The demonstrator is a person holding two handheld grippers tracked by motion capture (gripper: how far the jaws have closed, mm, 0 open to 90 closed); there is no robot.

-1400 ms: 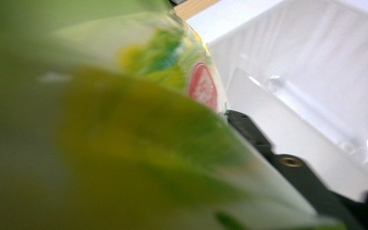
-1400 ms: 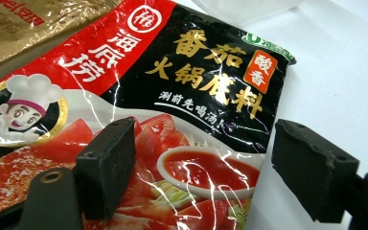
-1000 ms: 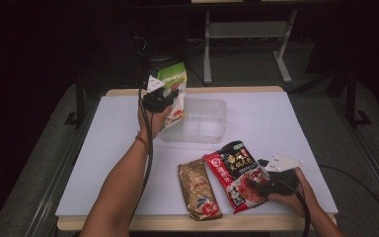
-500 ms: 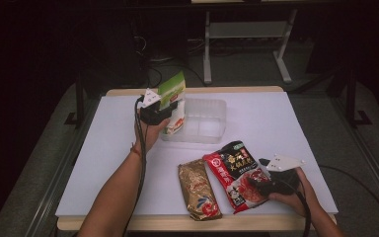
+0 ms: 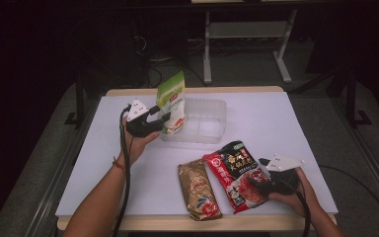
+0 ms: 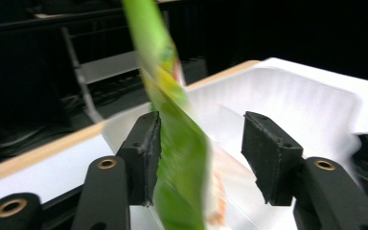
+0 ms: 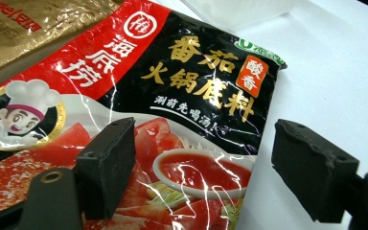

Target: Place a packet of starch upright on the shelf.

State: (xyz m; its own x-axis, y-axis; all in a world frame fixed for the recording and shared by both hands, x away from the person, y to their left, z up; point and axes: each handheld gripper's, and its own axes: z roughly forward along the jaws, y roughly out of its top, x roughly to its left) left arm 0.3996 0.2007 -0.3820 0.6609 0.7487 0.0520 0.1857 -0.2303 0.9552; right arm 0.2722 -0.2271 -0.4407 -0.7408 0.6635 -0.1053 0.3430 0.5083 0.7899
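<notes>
The left gripper gapes around a green packet, clear tub just behind. The right gripper, also apart, hovers over a red sachet; a gold sachet lies beside.

Green-and-white pouch, yellow and orange lower down; clear, frosty-white tray; gold packet with red print; red-and-black packet, gold and white lettering, cartoon chef in a gold ring, white bowl of red sauce, tomato slices; white tabletop edged in pale wood; black gripper with brass rivets.
</notes>
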